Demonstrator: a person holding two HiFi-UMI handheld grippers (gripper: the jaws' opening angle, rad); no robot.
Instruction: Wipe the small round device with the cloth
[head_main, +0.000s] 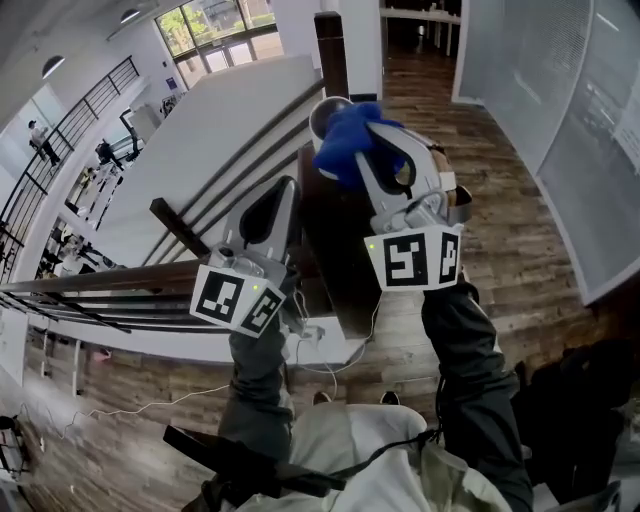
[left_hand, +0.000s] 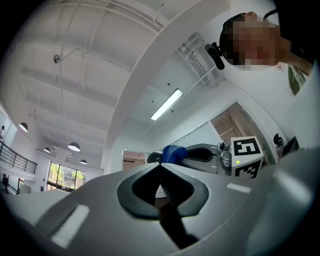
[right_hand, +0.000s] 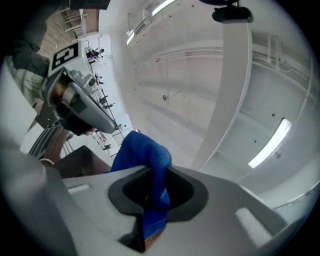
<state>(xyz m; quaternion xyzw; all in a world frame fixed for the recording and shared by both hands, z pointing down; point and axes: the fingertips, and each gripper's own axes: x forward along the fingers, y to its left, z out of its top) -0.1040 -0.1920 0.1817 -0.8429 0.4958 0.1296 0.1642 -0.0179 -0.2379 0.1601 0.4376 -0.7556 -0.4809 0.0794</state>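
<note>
In the head view the small round device (head_main: 324, 113) shows as a grey rounded rim on top of a dark wooden stand (head_main: 335, 250), mostly covered by the blue cloth (head_main: 348, 142). My right gripper (head_main: 362, 152) is shut on that cloth and holds it against the device. The right gripper view has the cloth (right_hand: 148, 159) bunched between the jaws and hanging over them. My left gripper (head_main: 289, 186) is lower and to the left, shut with nothing in it. From the left gripper view, the closed jaws (left_hand: 160, 166) point toward the cloth (left_hand: 174, 152).
A dark handrail (head_main: 120, 280) with thin bars runs along the left, beside a white sloping wall top (head_main: 220, 120). A dark post (head_main: 331, 50) rises behind the stand. Wooden floor (head_main: 520, 240) lies to the right, and a white cable (head_main: 170, 403) trails below.
</note>
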